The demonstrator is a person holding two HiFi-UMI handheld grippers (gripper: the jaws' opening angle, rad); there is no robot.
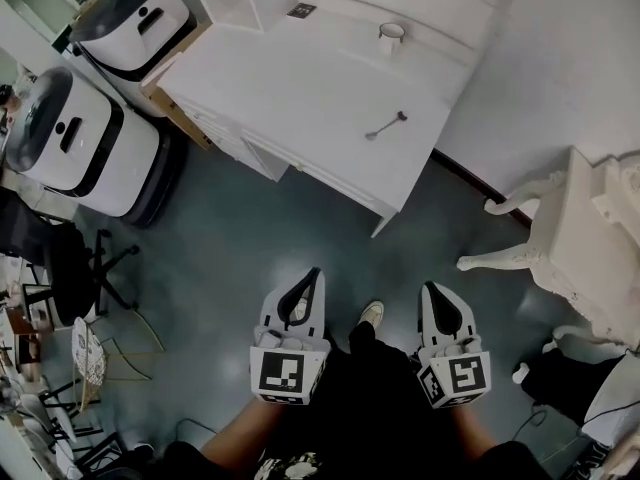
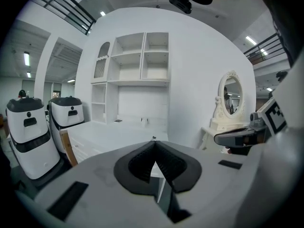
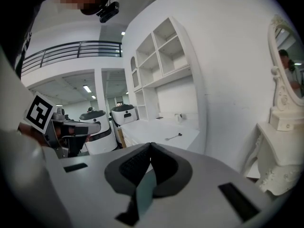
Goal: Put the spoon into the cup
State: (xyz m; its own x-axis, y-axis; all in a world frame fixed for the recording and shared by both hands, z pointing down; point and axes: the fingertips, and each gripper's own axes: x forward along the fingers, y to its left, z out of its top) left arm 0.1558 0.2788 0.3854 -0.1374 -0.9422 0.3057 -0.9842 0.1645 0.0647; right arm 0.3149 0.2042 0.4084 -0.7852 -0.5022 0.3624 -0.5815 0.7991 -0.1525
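The left claw and the right claw are pale grey, with smooth rounded shells that taper to a point. Inside, each is lined with black ribbed pads. Flat black rectangular slots mark the shells. At the back of each claw sits a white cube printed with black square markers. The person wears black clothing and a light-coloured shoe.
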